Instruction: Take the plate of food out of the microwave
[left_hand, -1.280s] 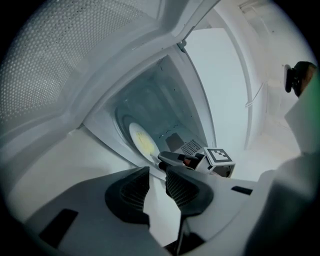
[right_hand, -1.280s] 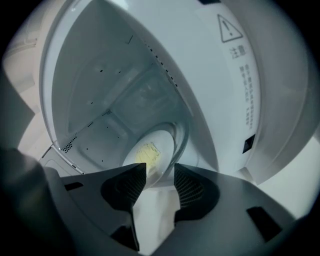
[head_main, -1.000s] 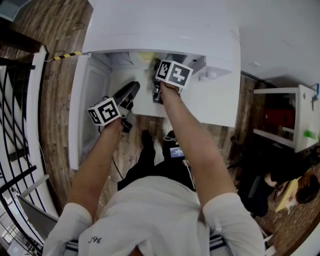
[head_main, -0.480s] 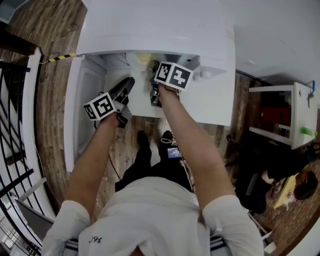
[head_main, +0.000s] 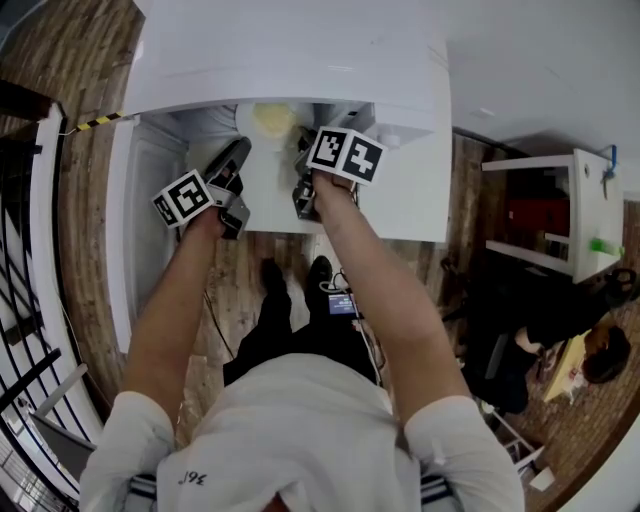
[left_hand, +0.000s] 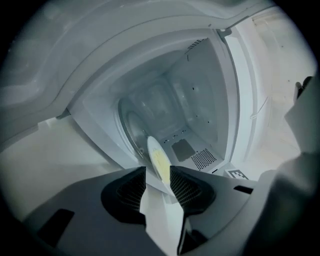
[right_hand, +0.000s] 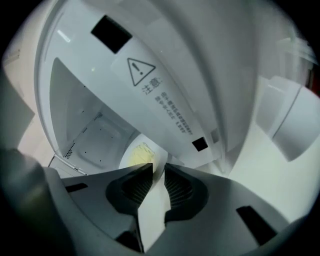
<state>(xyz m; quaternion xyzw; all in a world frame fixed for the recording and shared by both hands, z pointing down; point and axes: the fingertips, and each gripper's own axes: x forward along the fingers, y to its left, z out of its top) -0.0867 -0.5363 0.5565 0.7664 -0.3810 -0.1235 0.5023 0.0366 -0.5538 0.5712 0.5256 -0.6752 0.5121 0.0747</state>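
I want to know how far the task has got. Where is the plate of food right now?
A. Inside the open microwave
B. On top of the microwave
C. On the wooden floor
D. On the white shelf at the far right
A: the plate of food, with its yellow portion, shows inside the cavity of the microwave, and both gripper views see it there through the door opening.

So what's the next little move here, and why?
Probably ease the left gripper forward to take the plate of food by its rim. The jaws have just been opening, nothing is between them yet, and the plate sits just ahead inside the open microwave.
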